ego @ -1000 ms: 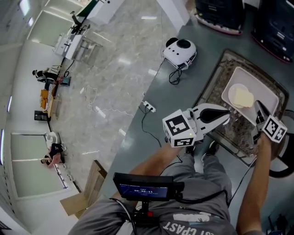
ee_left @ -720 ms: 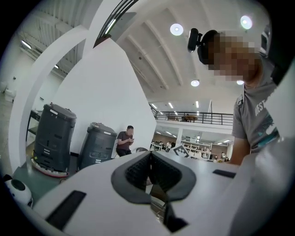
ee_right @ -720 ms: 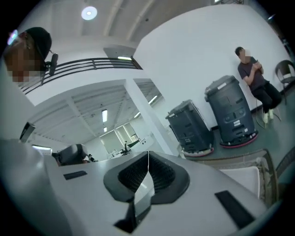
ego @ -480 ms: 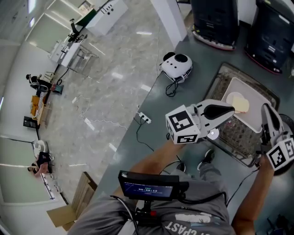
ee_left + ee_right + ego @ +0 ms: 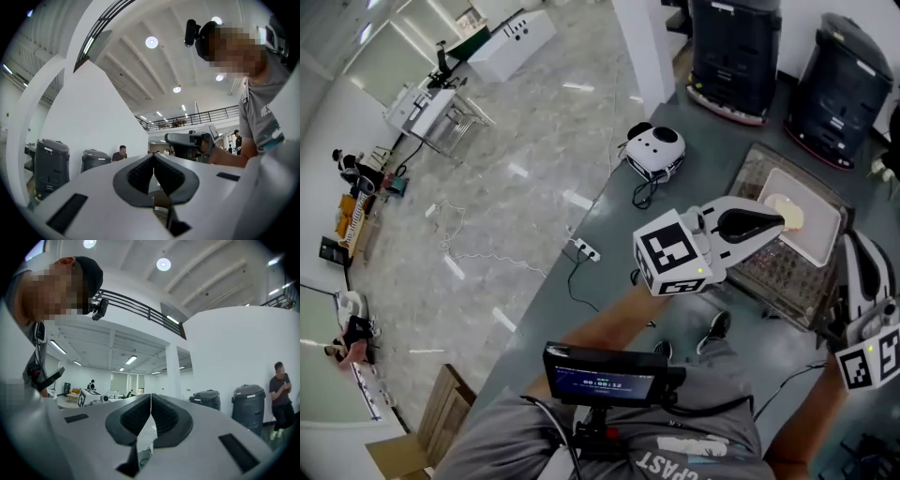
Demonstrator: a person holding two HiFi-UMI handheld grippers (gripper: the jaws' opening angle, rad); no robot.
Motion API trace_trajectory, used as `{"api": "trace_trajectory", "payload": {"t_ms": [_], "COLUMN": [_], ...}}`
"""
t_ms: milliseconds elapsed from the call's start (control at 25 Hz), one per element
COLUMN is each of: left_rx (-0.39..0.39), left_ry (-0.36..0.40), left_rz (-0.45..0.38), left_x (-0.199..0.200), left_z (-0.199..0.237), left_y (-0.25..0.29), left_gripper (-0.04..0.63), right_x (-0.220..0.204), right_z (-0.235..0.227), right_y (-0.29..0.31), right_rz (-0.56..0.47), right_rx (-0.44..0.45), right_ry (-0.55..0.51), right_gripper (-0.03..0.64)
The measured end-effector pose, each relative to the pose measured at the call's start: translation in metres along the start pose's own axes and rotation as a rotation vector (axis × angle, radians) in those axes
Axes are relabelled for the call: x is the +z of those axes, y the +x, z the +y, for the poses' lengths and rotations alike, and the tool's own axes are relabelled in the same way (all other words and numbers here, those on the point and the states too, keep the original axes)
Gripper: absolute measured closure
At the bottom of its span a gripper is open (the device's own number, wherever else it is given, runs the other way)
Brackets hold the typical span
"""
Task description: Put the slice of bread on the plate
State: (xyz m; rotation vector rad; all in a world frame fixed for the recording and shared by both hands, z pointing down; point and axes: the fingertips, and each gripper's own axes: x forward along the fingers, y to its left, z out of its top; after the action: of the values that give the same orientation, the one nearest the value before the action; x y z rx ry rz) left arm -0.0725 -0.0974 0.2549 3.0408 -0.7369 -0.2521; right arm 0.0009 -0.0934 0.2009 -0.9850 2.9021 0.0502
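Bread slice (image 5: 786,215) lies on plate (image 5: 826,228); left gripper (image 5: 153,159) and right gripper (image 5: 150,400) both closed tight, empty, so task looks complete.

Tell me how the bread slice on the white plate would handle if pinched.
The bread slice looks thin and pale, so probably light, soft and easy to dent. Lying flat on the plate, it should not roll.

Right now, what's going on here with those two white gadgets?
A person holds a gripper in each hand. The slice of bread lies on the white plate, which sits on a mat on the grey table. The left gripper and right gripper are both held up, jaws together, with nothing in them.
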Motion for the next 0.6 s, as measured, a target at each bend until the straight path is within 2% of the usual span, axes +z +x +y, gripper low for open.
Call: {"api": "trace_trajectory", "payload": {"t_ms": [120,320,600], "left_rx": [-0.015,-0.028,-0.042], "left_ry": [0.024,0.037,0.052], "left_rz": [-0.013,-0.03,-0.037], "left_x": [0.017,0.038,0.051], "left_z": [-0.02,-0.048,-0.088], "left_y": [-0.021,-0.042,-0.035], "left_gripper": [0.586,0.586,0.586], "right_x": [0.003,0.018,0.033], "right_z": [0.035,0.086,0.115], "right_y": [-0.017,-0.032,-0.07], "right_rz": [-0.016,-0.002,-0.003], "right_rx": [0.012,0.013,0.038], "right_ry": [0.025,0.002,-0.002], "right_gripper": [0.607,0.607,0.611]}}
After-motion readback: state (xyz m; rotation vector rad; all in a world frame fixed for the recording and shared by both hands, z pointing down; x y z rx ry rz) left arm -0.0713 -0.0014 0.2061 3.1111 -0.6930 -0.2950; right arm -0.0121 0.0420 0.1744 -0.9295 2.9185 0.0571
